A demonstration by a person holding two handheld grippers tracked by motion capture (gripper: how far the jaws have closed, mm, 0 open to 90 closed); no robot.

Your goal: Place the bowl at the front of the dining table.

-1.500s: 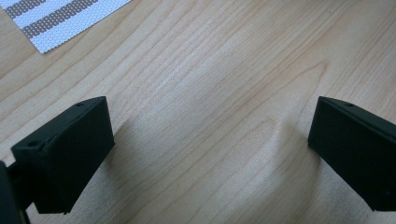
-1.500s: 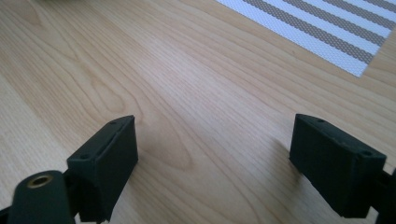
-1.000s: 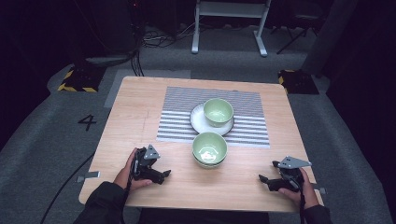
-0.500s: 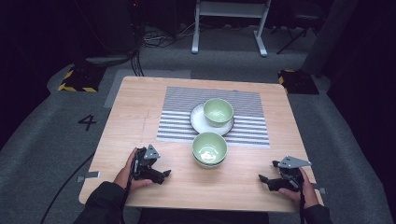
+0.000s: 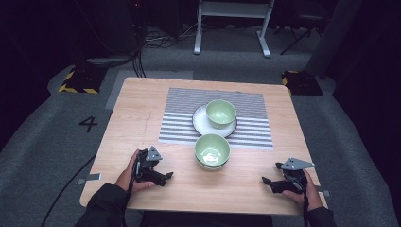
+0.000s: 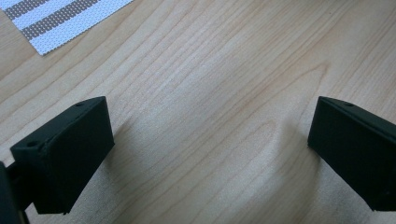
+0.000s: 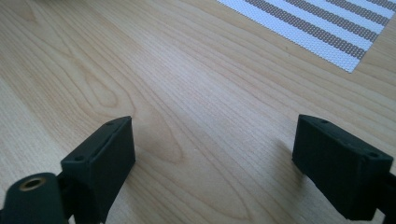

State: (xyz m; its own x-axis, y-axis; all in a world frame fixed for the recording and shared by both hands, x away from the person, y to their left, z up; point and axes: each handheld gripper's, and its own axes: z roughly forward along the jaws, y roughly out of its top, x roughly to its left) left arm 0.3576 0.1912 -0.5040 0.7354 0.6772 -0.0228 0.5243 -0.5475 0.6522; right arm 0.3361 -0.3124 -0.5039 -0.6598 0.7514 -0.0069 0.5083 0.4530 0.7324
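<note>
- Nearest the person, the left gripper point(image 5: 163, 177) rests low on the wooden table point(image 5: 137, 118) at about 7 o'clock from the table's middle, held in the left hand point(image 5: 132, 171), its grey plate on top and its tips aimed toward 3 o'clock.
- In the left gripper view its two black jaws stand wide apart with only bare wood grain between them; nothing is gripped.
- The right gripper point(image 5: 267, 181) lies at about 5 o'clock near the front right corner, held in the right hand point(image 5: 302, 189), its tips aimed toward 9 o'clock.
- In the right gripper view its jaws are likewise spread wide over bare wood, holding nothing.
- Between the two grippers and a little farther in, the near green bowl point(image 5: 212, 150) stands upright on the wood, just at the front edge of the striped mat point(image 5: 179, 118). It is well apart from both grippers, at roughly 2 o'clock from the left one and 10 o'clock from the right one. A second rim shows beneath it, so it may sit in another bowl; I cannot tell for sure.
- Farther on, at 12 o'clock from that bowl, the far green bowl point(image 5: 221, 113) stands upright on a white plate point(image 5: 200, 121) that lies on the mat.
- A corner of the mat point(image 6: 56, 18) shows at the top left of the left gripper view, and another corner point(image 7: 327, 28) at the top right of the right gripper view.
</note>
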